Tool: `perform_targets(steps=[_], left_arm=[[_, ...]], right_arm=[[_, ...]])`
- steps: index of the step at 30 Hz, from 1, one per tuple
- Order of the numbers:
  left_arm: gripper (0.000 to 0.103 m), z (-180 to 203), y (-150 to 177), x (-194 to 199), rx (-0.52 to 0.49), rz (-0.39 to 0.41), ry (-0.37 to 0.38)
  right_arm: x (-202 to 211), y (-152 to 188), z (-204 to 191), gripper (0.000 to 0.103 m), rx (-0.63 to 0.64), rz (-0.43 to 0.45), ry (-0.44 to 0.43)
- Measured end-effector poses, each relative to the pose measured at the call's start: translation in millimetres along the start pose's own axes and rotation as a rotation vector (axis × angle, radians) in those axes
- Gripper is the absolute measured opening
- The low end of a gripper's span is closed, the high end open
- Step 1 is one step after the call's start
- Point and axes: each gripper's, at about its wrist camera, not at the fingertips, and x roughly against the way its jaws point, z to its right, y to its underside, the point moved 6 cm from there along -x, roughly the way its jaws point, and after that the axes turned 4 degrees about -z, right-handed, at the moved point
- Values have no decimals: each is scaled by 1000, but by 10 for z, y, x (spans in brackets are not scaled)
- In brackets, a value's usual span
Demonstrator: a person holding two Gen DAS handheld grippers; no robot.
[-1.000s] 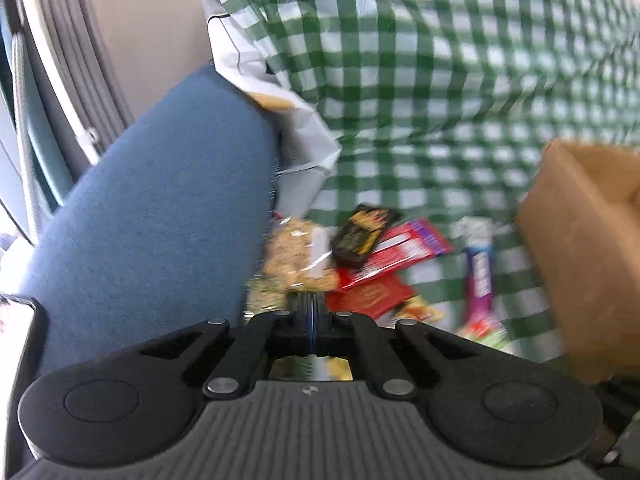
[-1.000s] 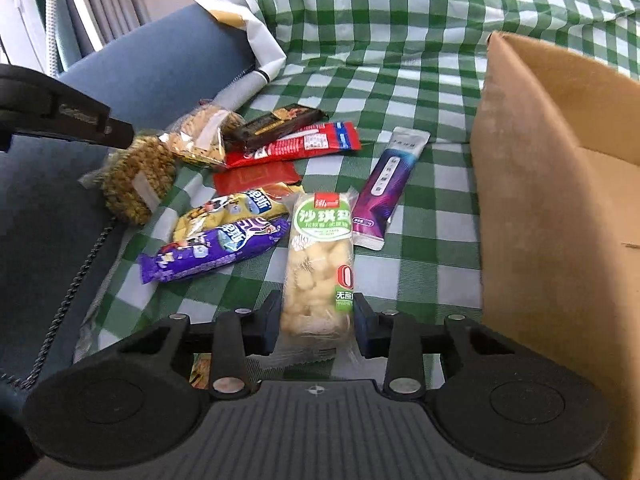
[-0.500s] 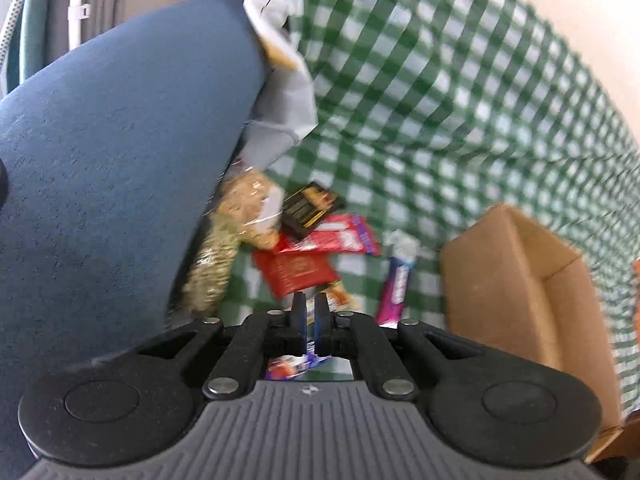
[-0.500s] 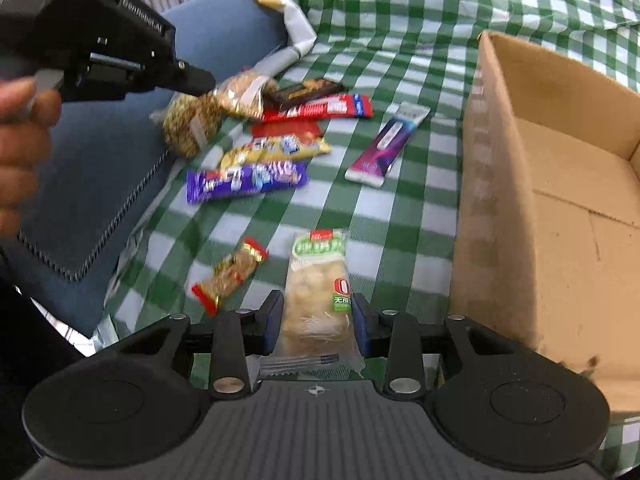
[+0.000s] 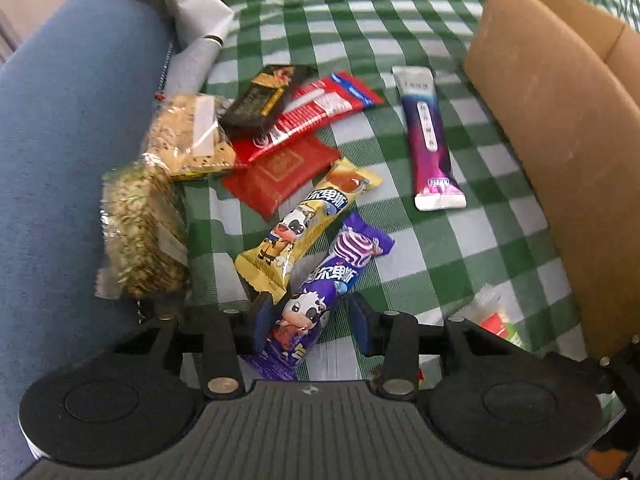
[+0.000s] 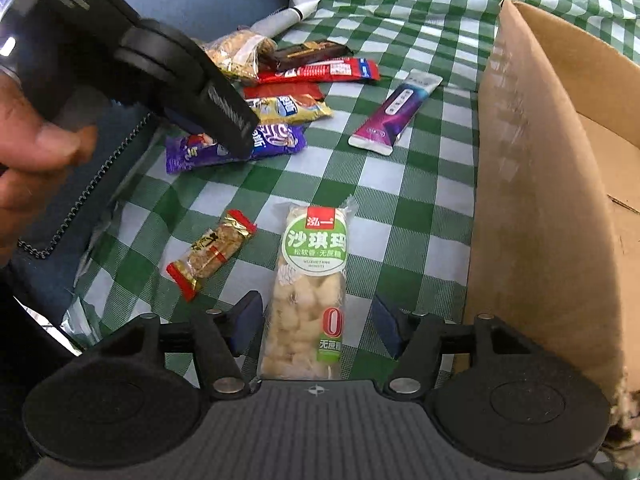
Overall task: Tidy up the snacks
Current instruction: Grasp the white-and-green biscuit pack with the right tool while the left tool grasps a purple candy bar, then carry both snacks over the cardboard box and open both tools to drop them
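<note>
Snacks lie on a green checked cloth. My left gripper is open, its fingers on either side of the lower end of a purple cow-print bar; the bar also shows in the right wrist view, partly under the left gripper. My right gripper is open around a green-labelled sachima pack that lies flat on the cloth. A yellow cow-print bar lies beside the purple one. An open cardboard box stands on the right.
Further snacks: a purple-white stick pack, red packs, a black bar, two clear grain-cake packs, a small red-gold candy. A blue cushion borders the left. White paper lies at the back.
My left gripper came down over the snacks and opened around the purple bar. My right gripper opened and let the sachima pack rest on the cloth.
</note>
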Motion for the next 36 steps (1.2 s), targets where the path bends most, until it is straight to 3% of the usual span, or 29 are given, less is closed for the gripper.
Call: perform_targets(steps=[3,4,6,7,8,13,18,26,36], left_arm=[[43,50,35,-52,-23,-16,0],[37,80,53,-63,-31,-21,-3],[23,97,83,-83,-41,-25,4],[18,105,94,-71,-45,-24,16],[16,139,71,-63,-44,-17,24],[16,89,-16,112,78,51,138],[16,-12,-64,387,229,148,250],[16,-129,-186,668,342,283,257],[16,-162,-213,1080,375,478,280]], right_arm=[[-40,7,-1,62,1,-12,1],[-55,1,-2,60,1,-15,2],[-54,6,1,50,4,-17,-7],[-55,8,-2,41,4,-17,-15],[-52,9,-5,39,6,-17,-20],[82,-40,2,38,-6,41,-39],[402,-170,30,38,-20,183,-59],[741,-318,242,38,-85,336,-63],[1397,-659,746,38,-186,469,-111]])
